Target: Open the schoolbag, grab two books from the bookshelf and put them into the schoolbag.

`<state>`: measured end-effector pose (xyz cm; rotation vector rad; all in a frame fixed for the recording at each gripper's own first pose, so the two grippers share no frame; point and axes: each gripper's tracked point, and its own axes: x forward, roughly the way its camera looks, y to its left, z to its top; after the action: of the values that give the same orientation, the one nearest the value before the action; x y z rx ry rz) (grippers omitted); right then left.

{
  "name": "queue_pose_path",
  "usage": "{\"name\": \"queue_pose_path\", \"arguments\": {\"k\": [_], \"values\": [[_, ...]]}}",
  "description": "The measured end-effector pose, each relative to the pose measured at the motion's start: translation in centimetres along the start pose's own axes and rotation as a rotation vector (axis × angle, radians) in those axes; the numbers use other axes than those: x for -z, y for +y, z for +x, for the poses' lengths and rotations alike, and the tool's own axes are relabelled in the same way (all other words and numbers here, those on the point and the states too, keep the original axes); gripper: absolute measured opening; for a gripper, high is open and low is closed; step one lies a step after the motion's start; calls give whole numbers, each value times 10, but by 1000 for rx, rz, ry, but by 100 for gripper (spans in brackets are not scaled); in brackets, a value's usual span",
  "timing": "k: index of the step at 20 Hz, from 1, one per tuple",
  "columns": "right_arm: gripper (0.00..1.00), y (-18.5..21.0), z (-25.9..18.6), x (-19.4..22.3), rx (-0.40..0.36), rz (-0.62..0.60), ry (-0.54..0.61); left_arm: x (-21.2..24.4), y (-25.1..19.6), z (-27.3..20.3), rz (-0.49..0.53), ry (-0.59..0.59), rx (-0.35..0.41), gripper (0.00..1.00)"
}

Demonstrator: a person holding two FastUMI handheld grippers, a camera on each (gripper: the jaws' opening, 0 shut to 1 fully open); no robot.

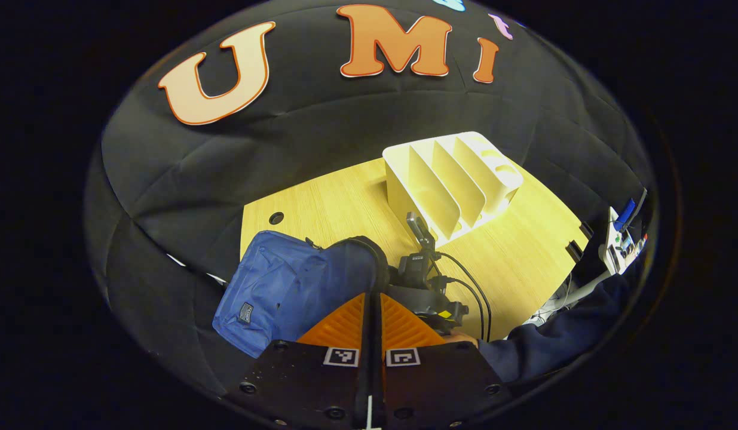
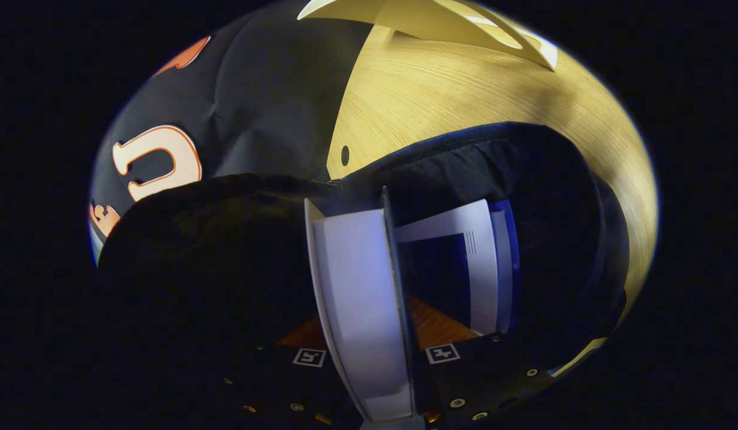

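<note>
Right gripper clamps a white-paged book inside the fabric schoolbag; left gripper pressed together.

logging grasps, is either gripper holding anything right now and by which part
The right gripper holds a book by one edge, down inside the open schoolbag. The left gripper is shut on nothing.

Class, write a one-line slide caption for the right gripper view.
Right gripper lowers a book into the open schoolbag, where another book already stands, on the wooden table.
</note>
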<state>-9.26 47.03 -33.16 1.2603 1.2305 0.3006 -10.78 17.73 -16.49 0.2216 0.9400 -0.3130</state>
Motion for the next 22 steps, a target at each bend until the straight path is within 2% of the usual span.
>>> {"name": "queue_pose_path", "arguments": {"k": [1,2,4,5,8,11,17,22], "values": [[41,-8,4,0,40,4,8,1,1,1,-8,1,-2,0],[55,-13,5,1,67,12,18,0,2,2,-23,1,4,3],[58,-14,1,3,108,10,39,-1,3,3,-43,-7,12,2],[75,-15,-3,6,143,-6,61,-1,7,1,-44,-15,6,2],[82,-22,-20,19,237,-47,157,-4,14,1,-67,-28,1,2],[95,-19,-46,26,271,-56,213,-2,19,0,-87,-35,-3,2],[98,-10,-81,31,242,-112,278,0,19,3,-110,-46,5,3],[98,7,-131,-3,211,-229,176,5,16,7,-121,-47,12,2]]}}
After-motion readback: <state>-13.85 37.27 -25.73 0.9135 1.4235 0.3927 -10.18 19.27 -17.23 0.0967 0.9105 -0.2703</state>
